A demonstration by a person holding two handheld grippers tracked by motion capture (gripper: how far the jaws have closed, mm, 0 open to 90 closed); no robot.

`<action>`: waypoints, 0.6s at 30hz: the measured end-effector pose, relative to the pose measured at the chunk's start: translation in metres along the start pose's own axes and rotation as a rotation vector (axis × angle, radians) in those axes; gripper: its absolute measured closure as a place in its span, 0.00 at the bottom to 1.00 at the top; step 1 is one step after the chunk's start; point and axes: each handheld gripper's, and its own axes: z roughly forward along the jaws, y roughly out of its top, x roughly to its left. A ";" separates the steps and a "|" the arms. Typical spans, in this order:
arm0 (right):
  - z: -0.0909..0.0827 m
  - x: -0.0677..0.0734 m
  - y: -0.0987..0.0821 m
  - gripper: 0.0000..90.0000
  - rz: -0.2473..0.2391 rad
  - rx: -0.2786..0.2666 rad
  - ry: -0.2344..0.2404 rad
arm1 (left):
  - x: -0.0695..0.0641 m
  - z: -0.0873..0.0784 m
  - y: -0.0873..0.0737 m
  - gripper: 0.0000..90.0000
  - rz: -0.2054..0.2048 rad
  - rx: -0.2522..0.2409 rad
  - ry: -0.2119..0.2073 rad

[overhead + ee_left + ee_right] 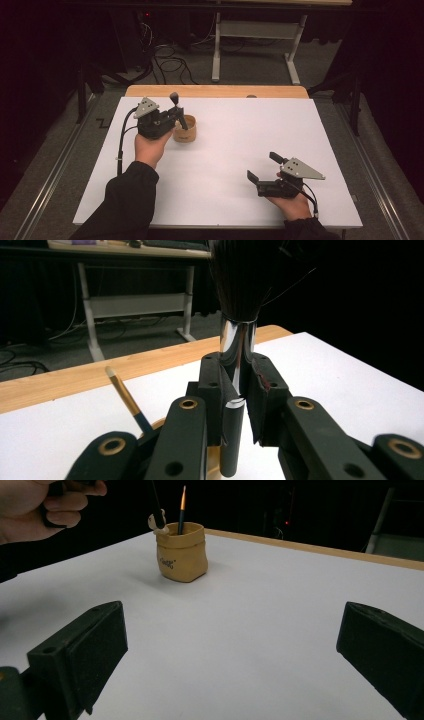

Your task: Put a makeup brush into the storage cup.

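Left tool [235, 405] clamps brush [237, 340]: chrome ferrule, dark bristles.

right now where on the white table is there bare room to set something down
Most of the white table is bare: the wide stretch between the tan pouch and the right gripper, and the whole far right side up to the wooden edge. It is crowded only at the far left, where the left gripper holds a makeup brush over the pouch.

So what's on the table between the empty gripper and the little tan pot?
Nothing. In the right gripper view, bare white table stretches from the open right hand-held gripper to the tan pot.
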 end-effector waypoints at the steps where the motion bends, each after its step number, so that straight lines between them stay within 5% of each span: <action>1: 0.000 0.000 0.000 0.00 -0.001 0.000 0.001 | 0.001 0.002 0.000 0.87 -0.003 0.000 0.004; 18: 0.000 0.000 0.000 0.00 0.007 -0.002 -0.001 | 0.012 0.024 0.000 0.87 -0.024 0.010 0.043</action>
